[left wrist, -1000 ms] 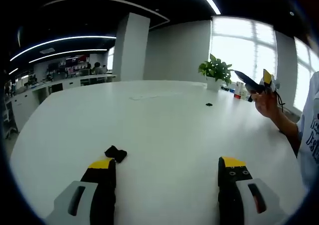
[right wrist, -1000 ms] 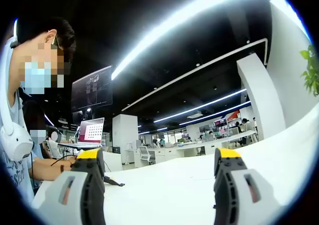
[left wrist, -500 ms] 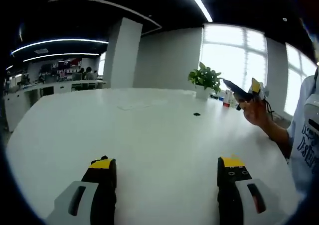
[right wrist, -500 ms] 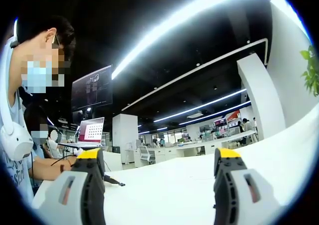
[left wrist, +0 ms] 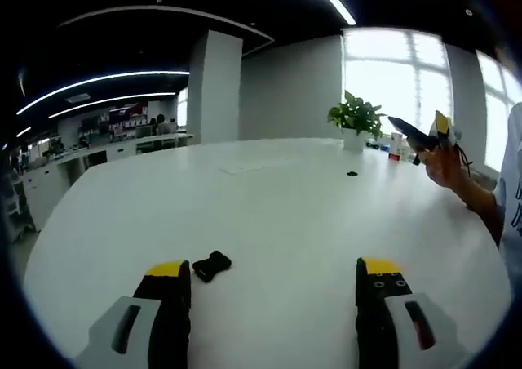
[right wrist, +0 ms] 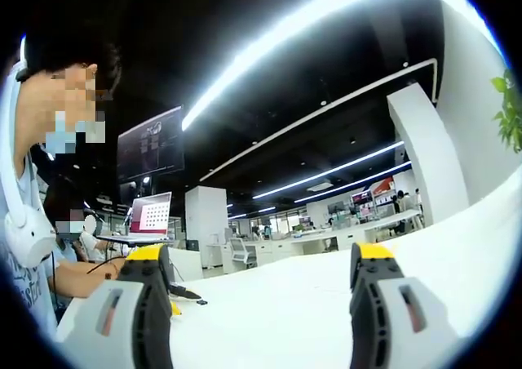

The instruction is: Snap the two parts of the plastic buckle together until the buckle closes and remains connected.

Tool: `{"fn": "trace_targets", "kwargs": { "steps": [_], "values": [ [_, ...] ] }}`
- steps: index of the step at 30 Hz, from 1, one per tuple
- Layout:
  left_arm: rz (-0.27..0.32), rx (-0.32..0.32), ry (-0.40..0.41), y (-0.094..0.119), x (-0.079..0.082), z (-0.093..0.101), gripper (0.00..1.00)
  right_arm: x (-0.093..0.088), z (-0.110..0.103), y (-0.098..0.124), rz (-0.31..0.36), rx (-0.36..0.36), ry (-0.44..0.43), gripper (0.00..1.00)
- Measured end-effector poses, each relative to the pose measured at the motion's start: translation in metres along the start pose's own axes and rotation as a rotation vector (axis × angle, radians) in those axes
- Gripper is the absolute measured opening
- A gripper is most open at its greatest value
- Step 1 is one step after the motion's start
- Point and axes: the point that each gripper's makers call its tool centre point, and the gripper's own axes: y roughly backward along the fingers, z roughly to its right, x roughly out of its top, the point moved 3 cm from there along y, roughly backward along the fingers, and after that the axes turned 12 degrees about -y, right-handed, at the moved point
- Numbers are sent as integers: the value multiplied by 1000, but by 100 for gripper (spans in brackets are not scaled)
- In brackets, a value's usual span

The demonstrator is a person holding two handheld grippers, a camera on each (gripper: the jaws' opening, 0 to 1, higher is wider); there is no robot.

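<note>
A black buckle part [left wrist: 212,264] lies on the white table [left wrist: 269,206], just ahead of and right of my left gripper's left fingertip [left wrist: 167,269]. My left gripper [left wrist: 273,273] is open, low over the table, with nothing between its jaws. A second small black piece [left wrist: 351,174] lies far across the table; it is too small to identify. My right gripper [left wrist: 424,134] is held up in a hand at the right, away from both pieces. In the right gripper view my right gripper [right wrist: 259,263] is open and empty, pointing across the table [right wrist: 285,304].
A potted plant [left wrist: 356,116] and small bottles [left wrist: 395,146] stand at the table's far right edge by the windows. A white pillar [left wrist: 216,87] rises behind the table. A masked person [right wrist: 41,181] sits at the left, with a laptop [right wrist: 149,216] behind.
The left gripper view tilted up half a second ago, losing the black part, and has dropped back so the part sits beside the left jaw again. The right gripper view has barely shifted.
</note>
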Motion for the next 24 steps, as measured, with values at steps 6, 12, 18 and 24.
{"fn": "trace_targets", "kwargs": {
  "steps": [6,12,18,24],
  "values": [
    [26,9,5,-2,3,-10,82,-2,-1,0,-7,0,-6,92],
    [83,-27,109,1,8,-14,81,1,-1,0,13,5,-32,92],
    [45,-30,43,-3,3,-9,80,-1,0,-1,19,10,-79,92],
    [-3,-36,-23,-7,-2,-1,80,-4,0,-1,5,-2,-59,92]
  ]
}}
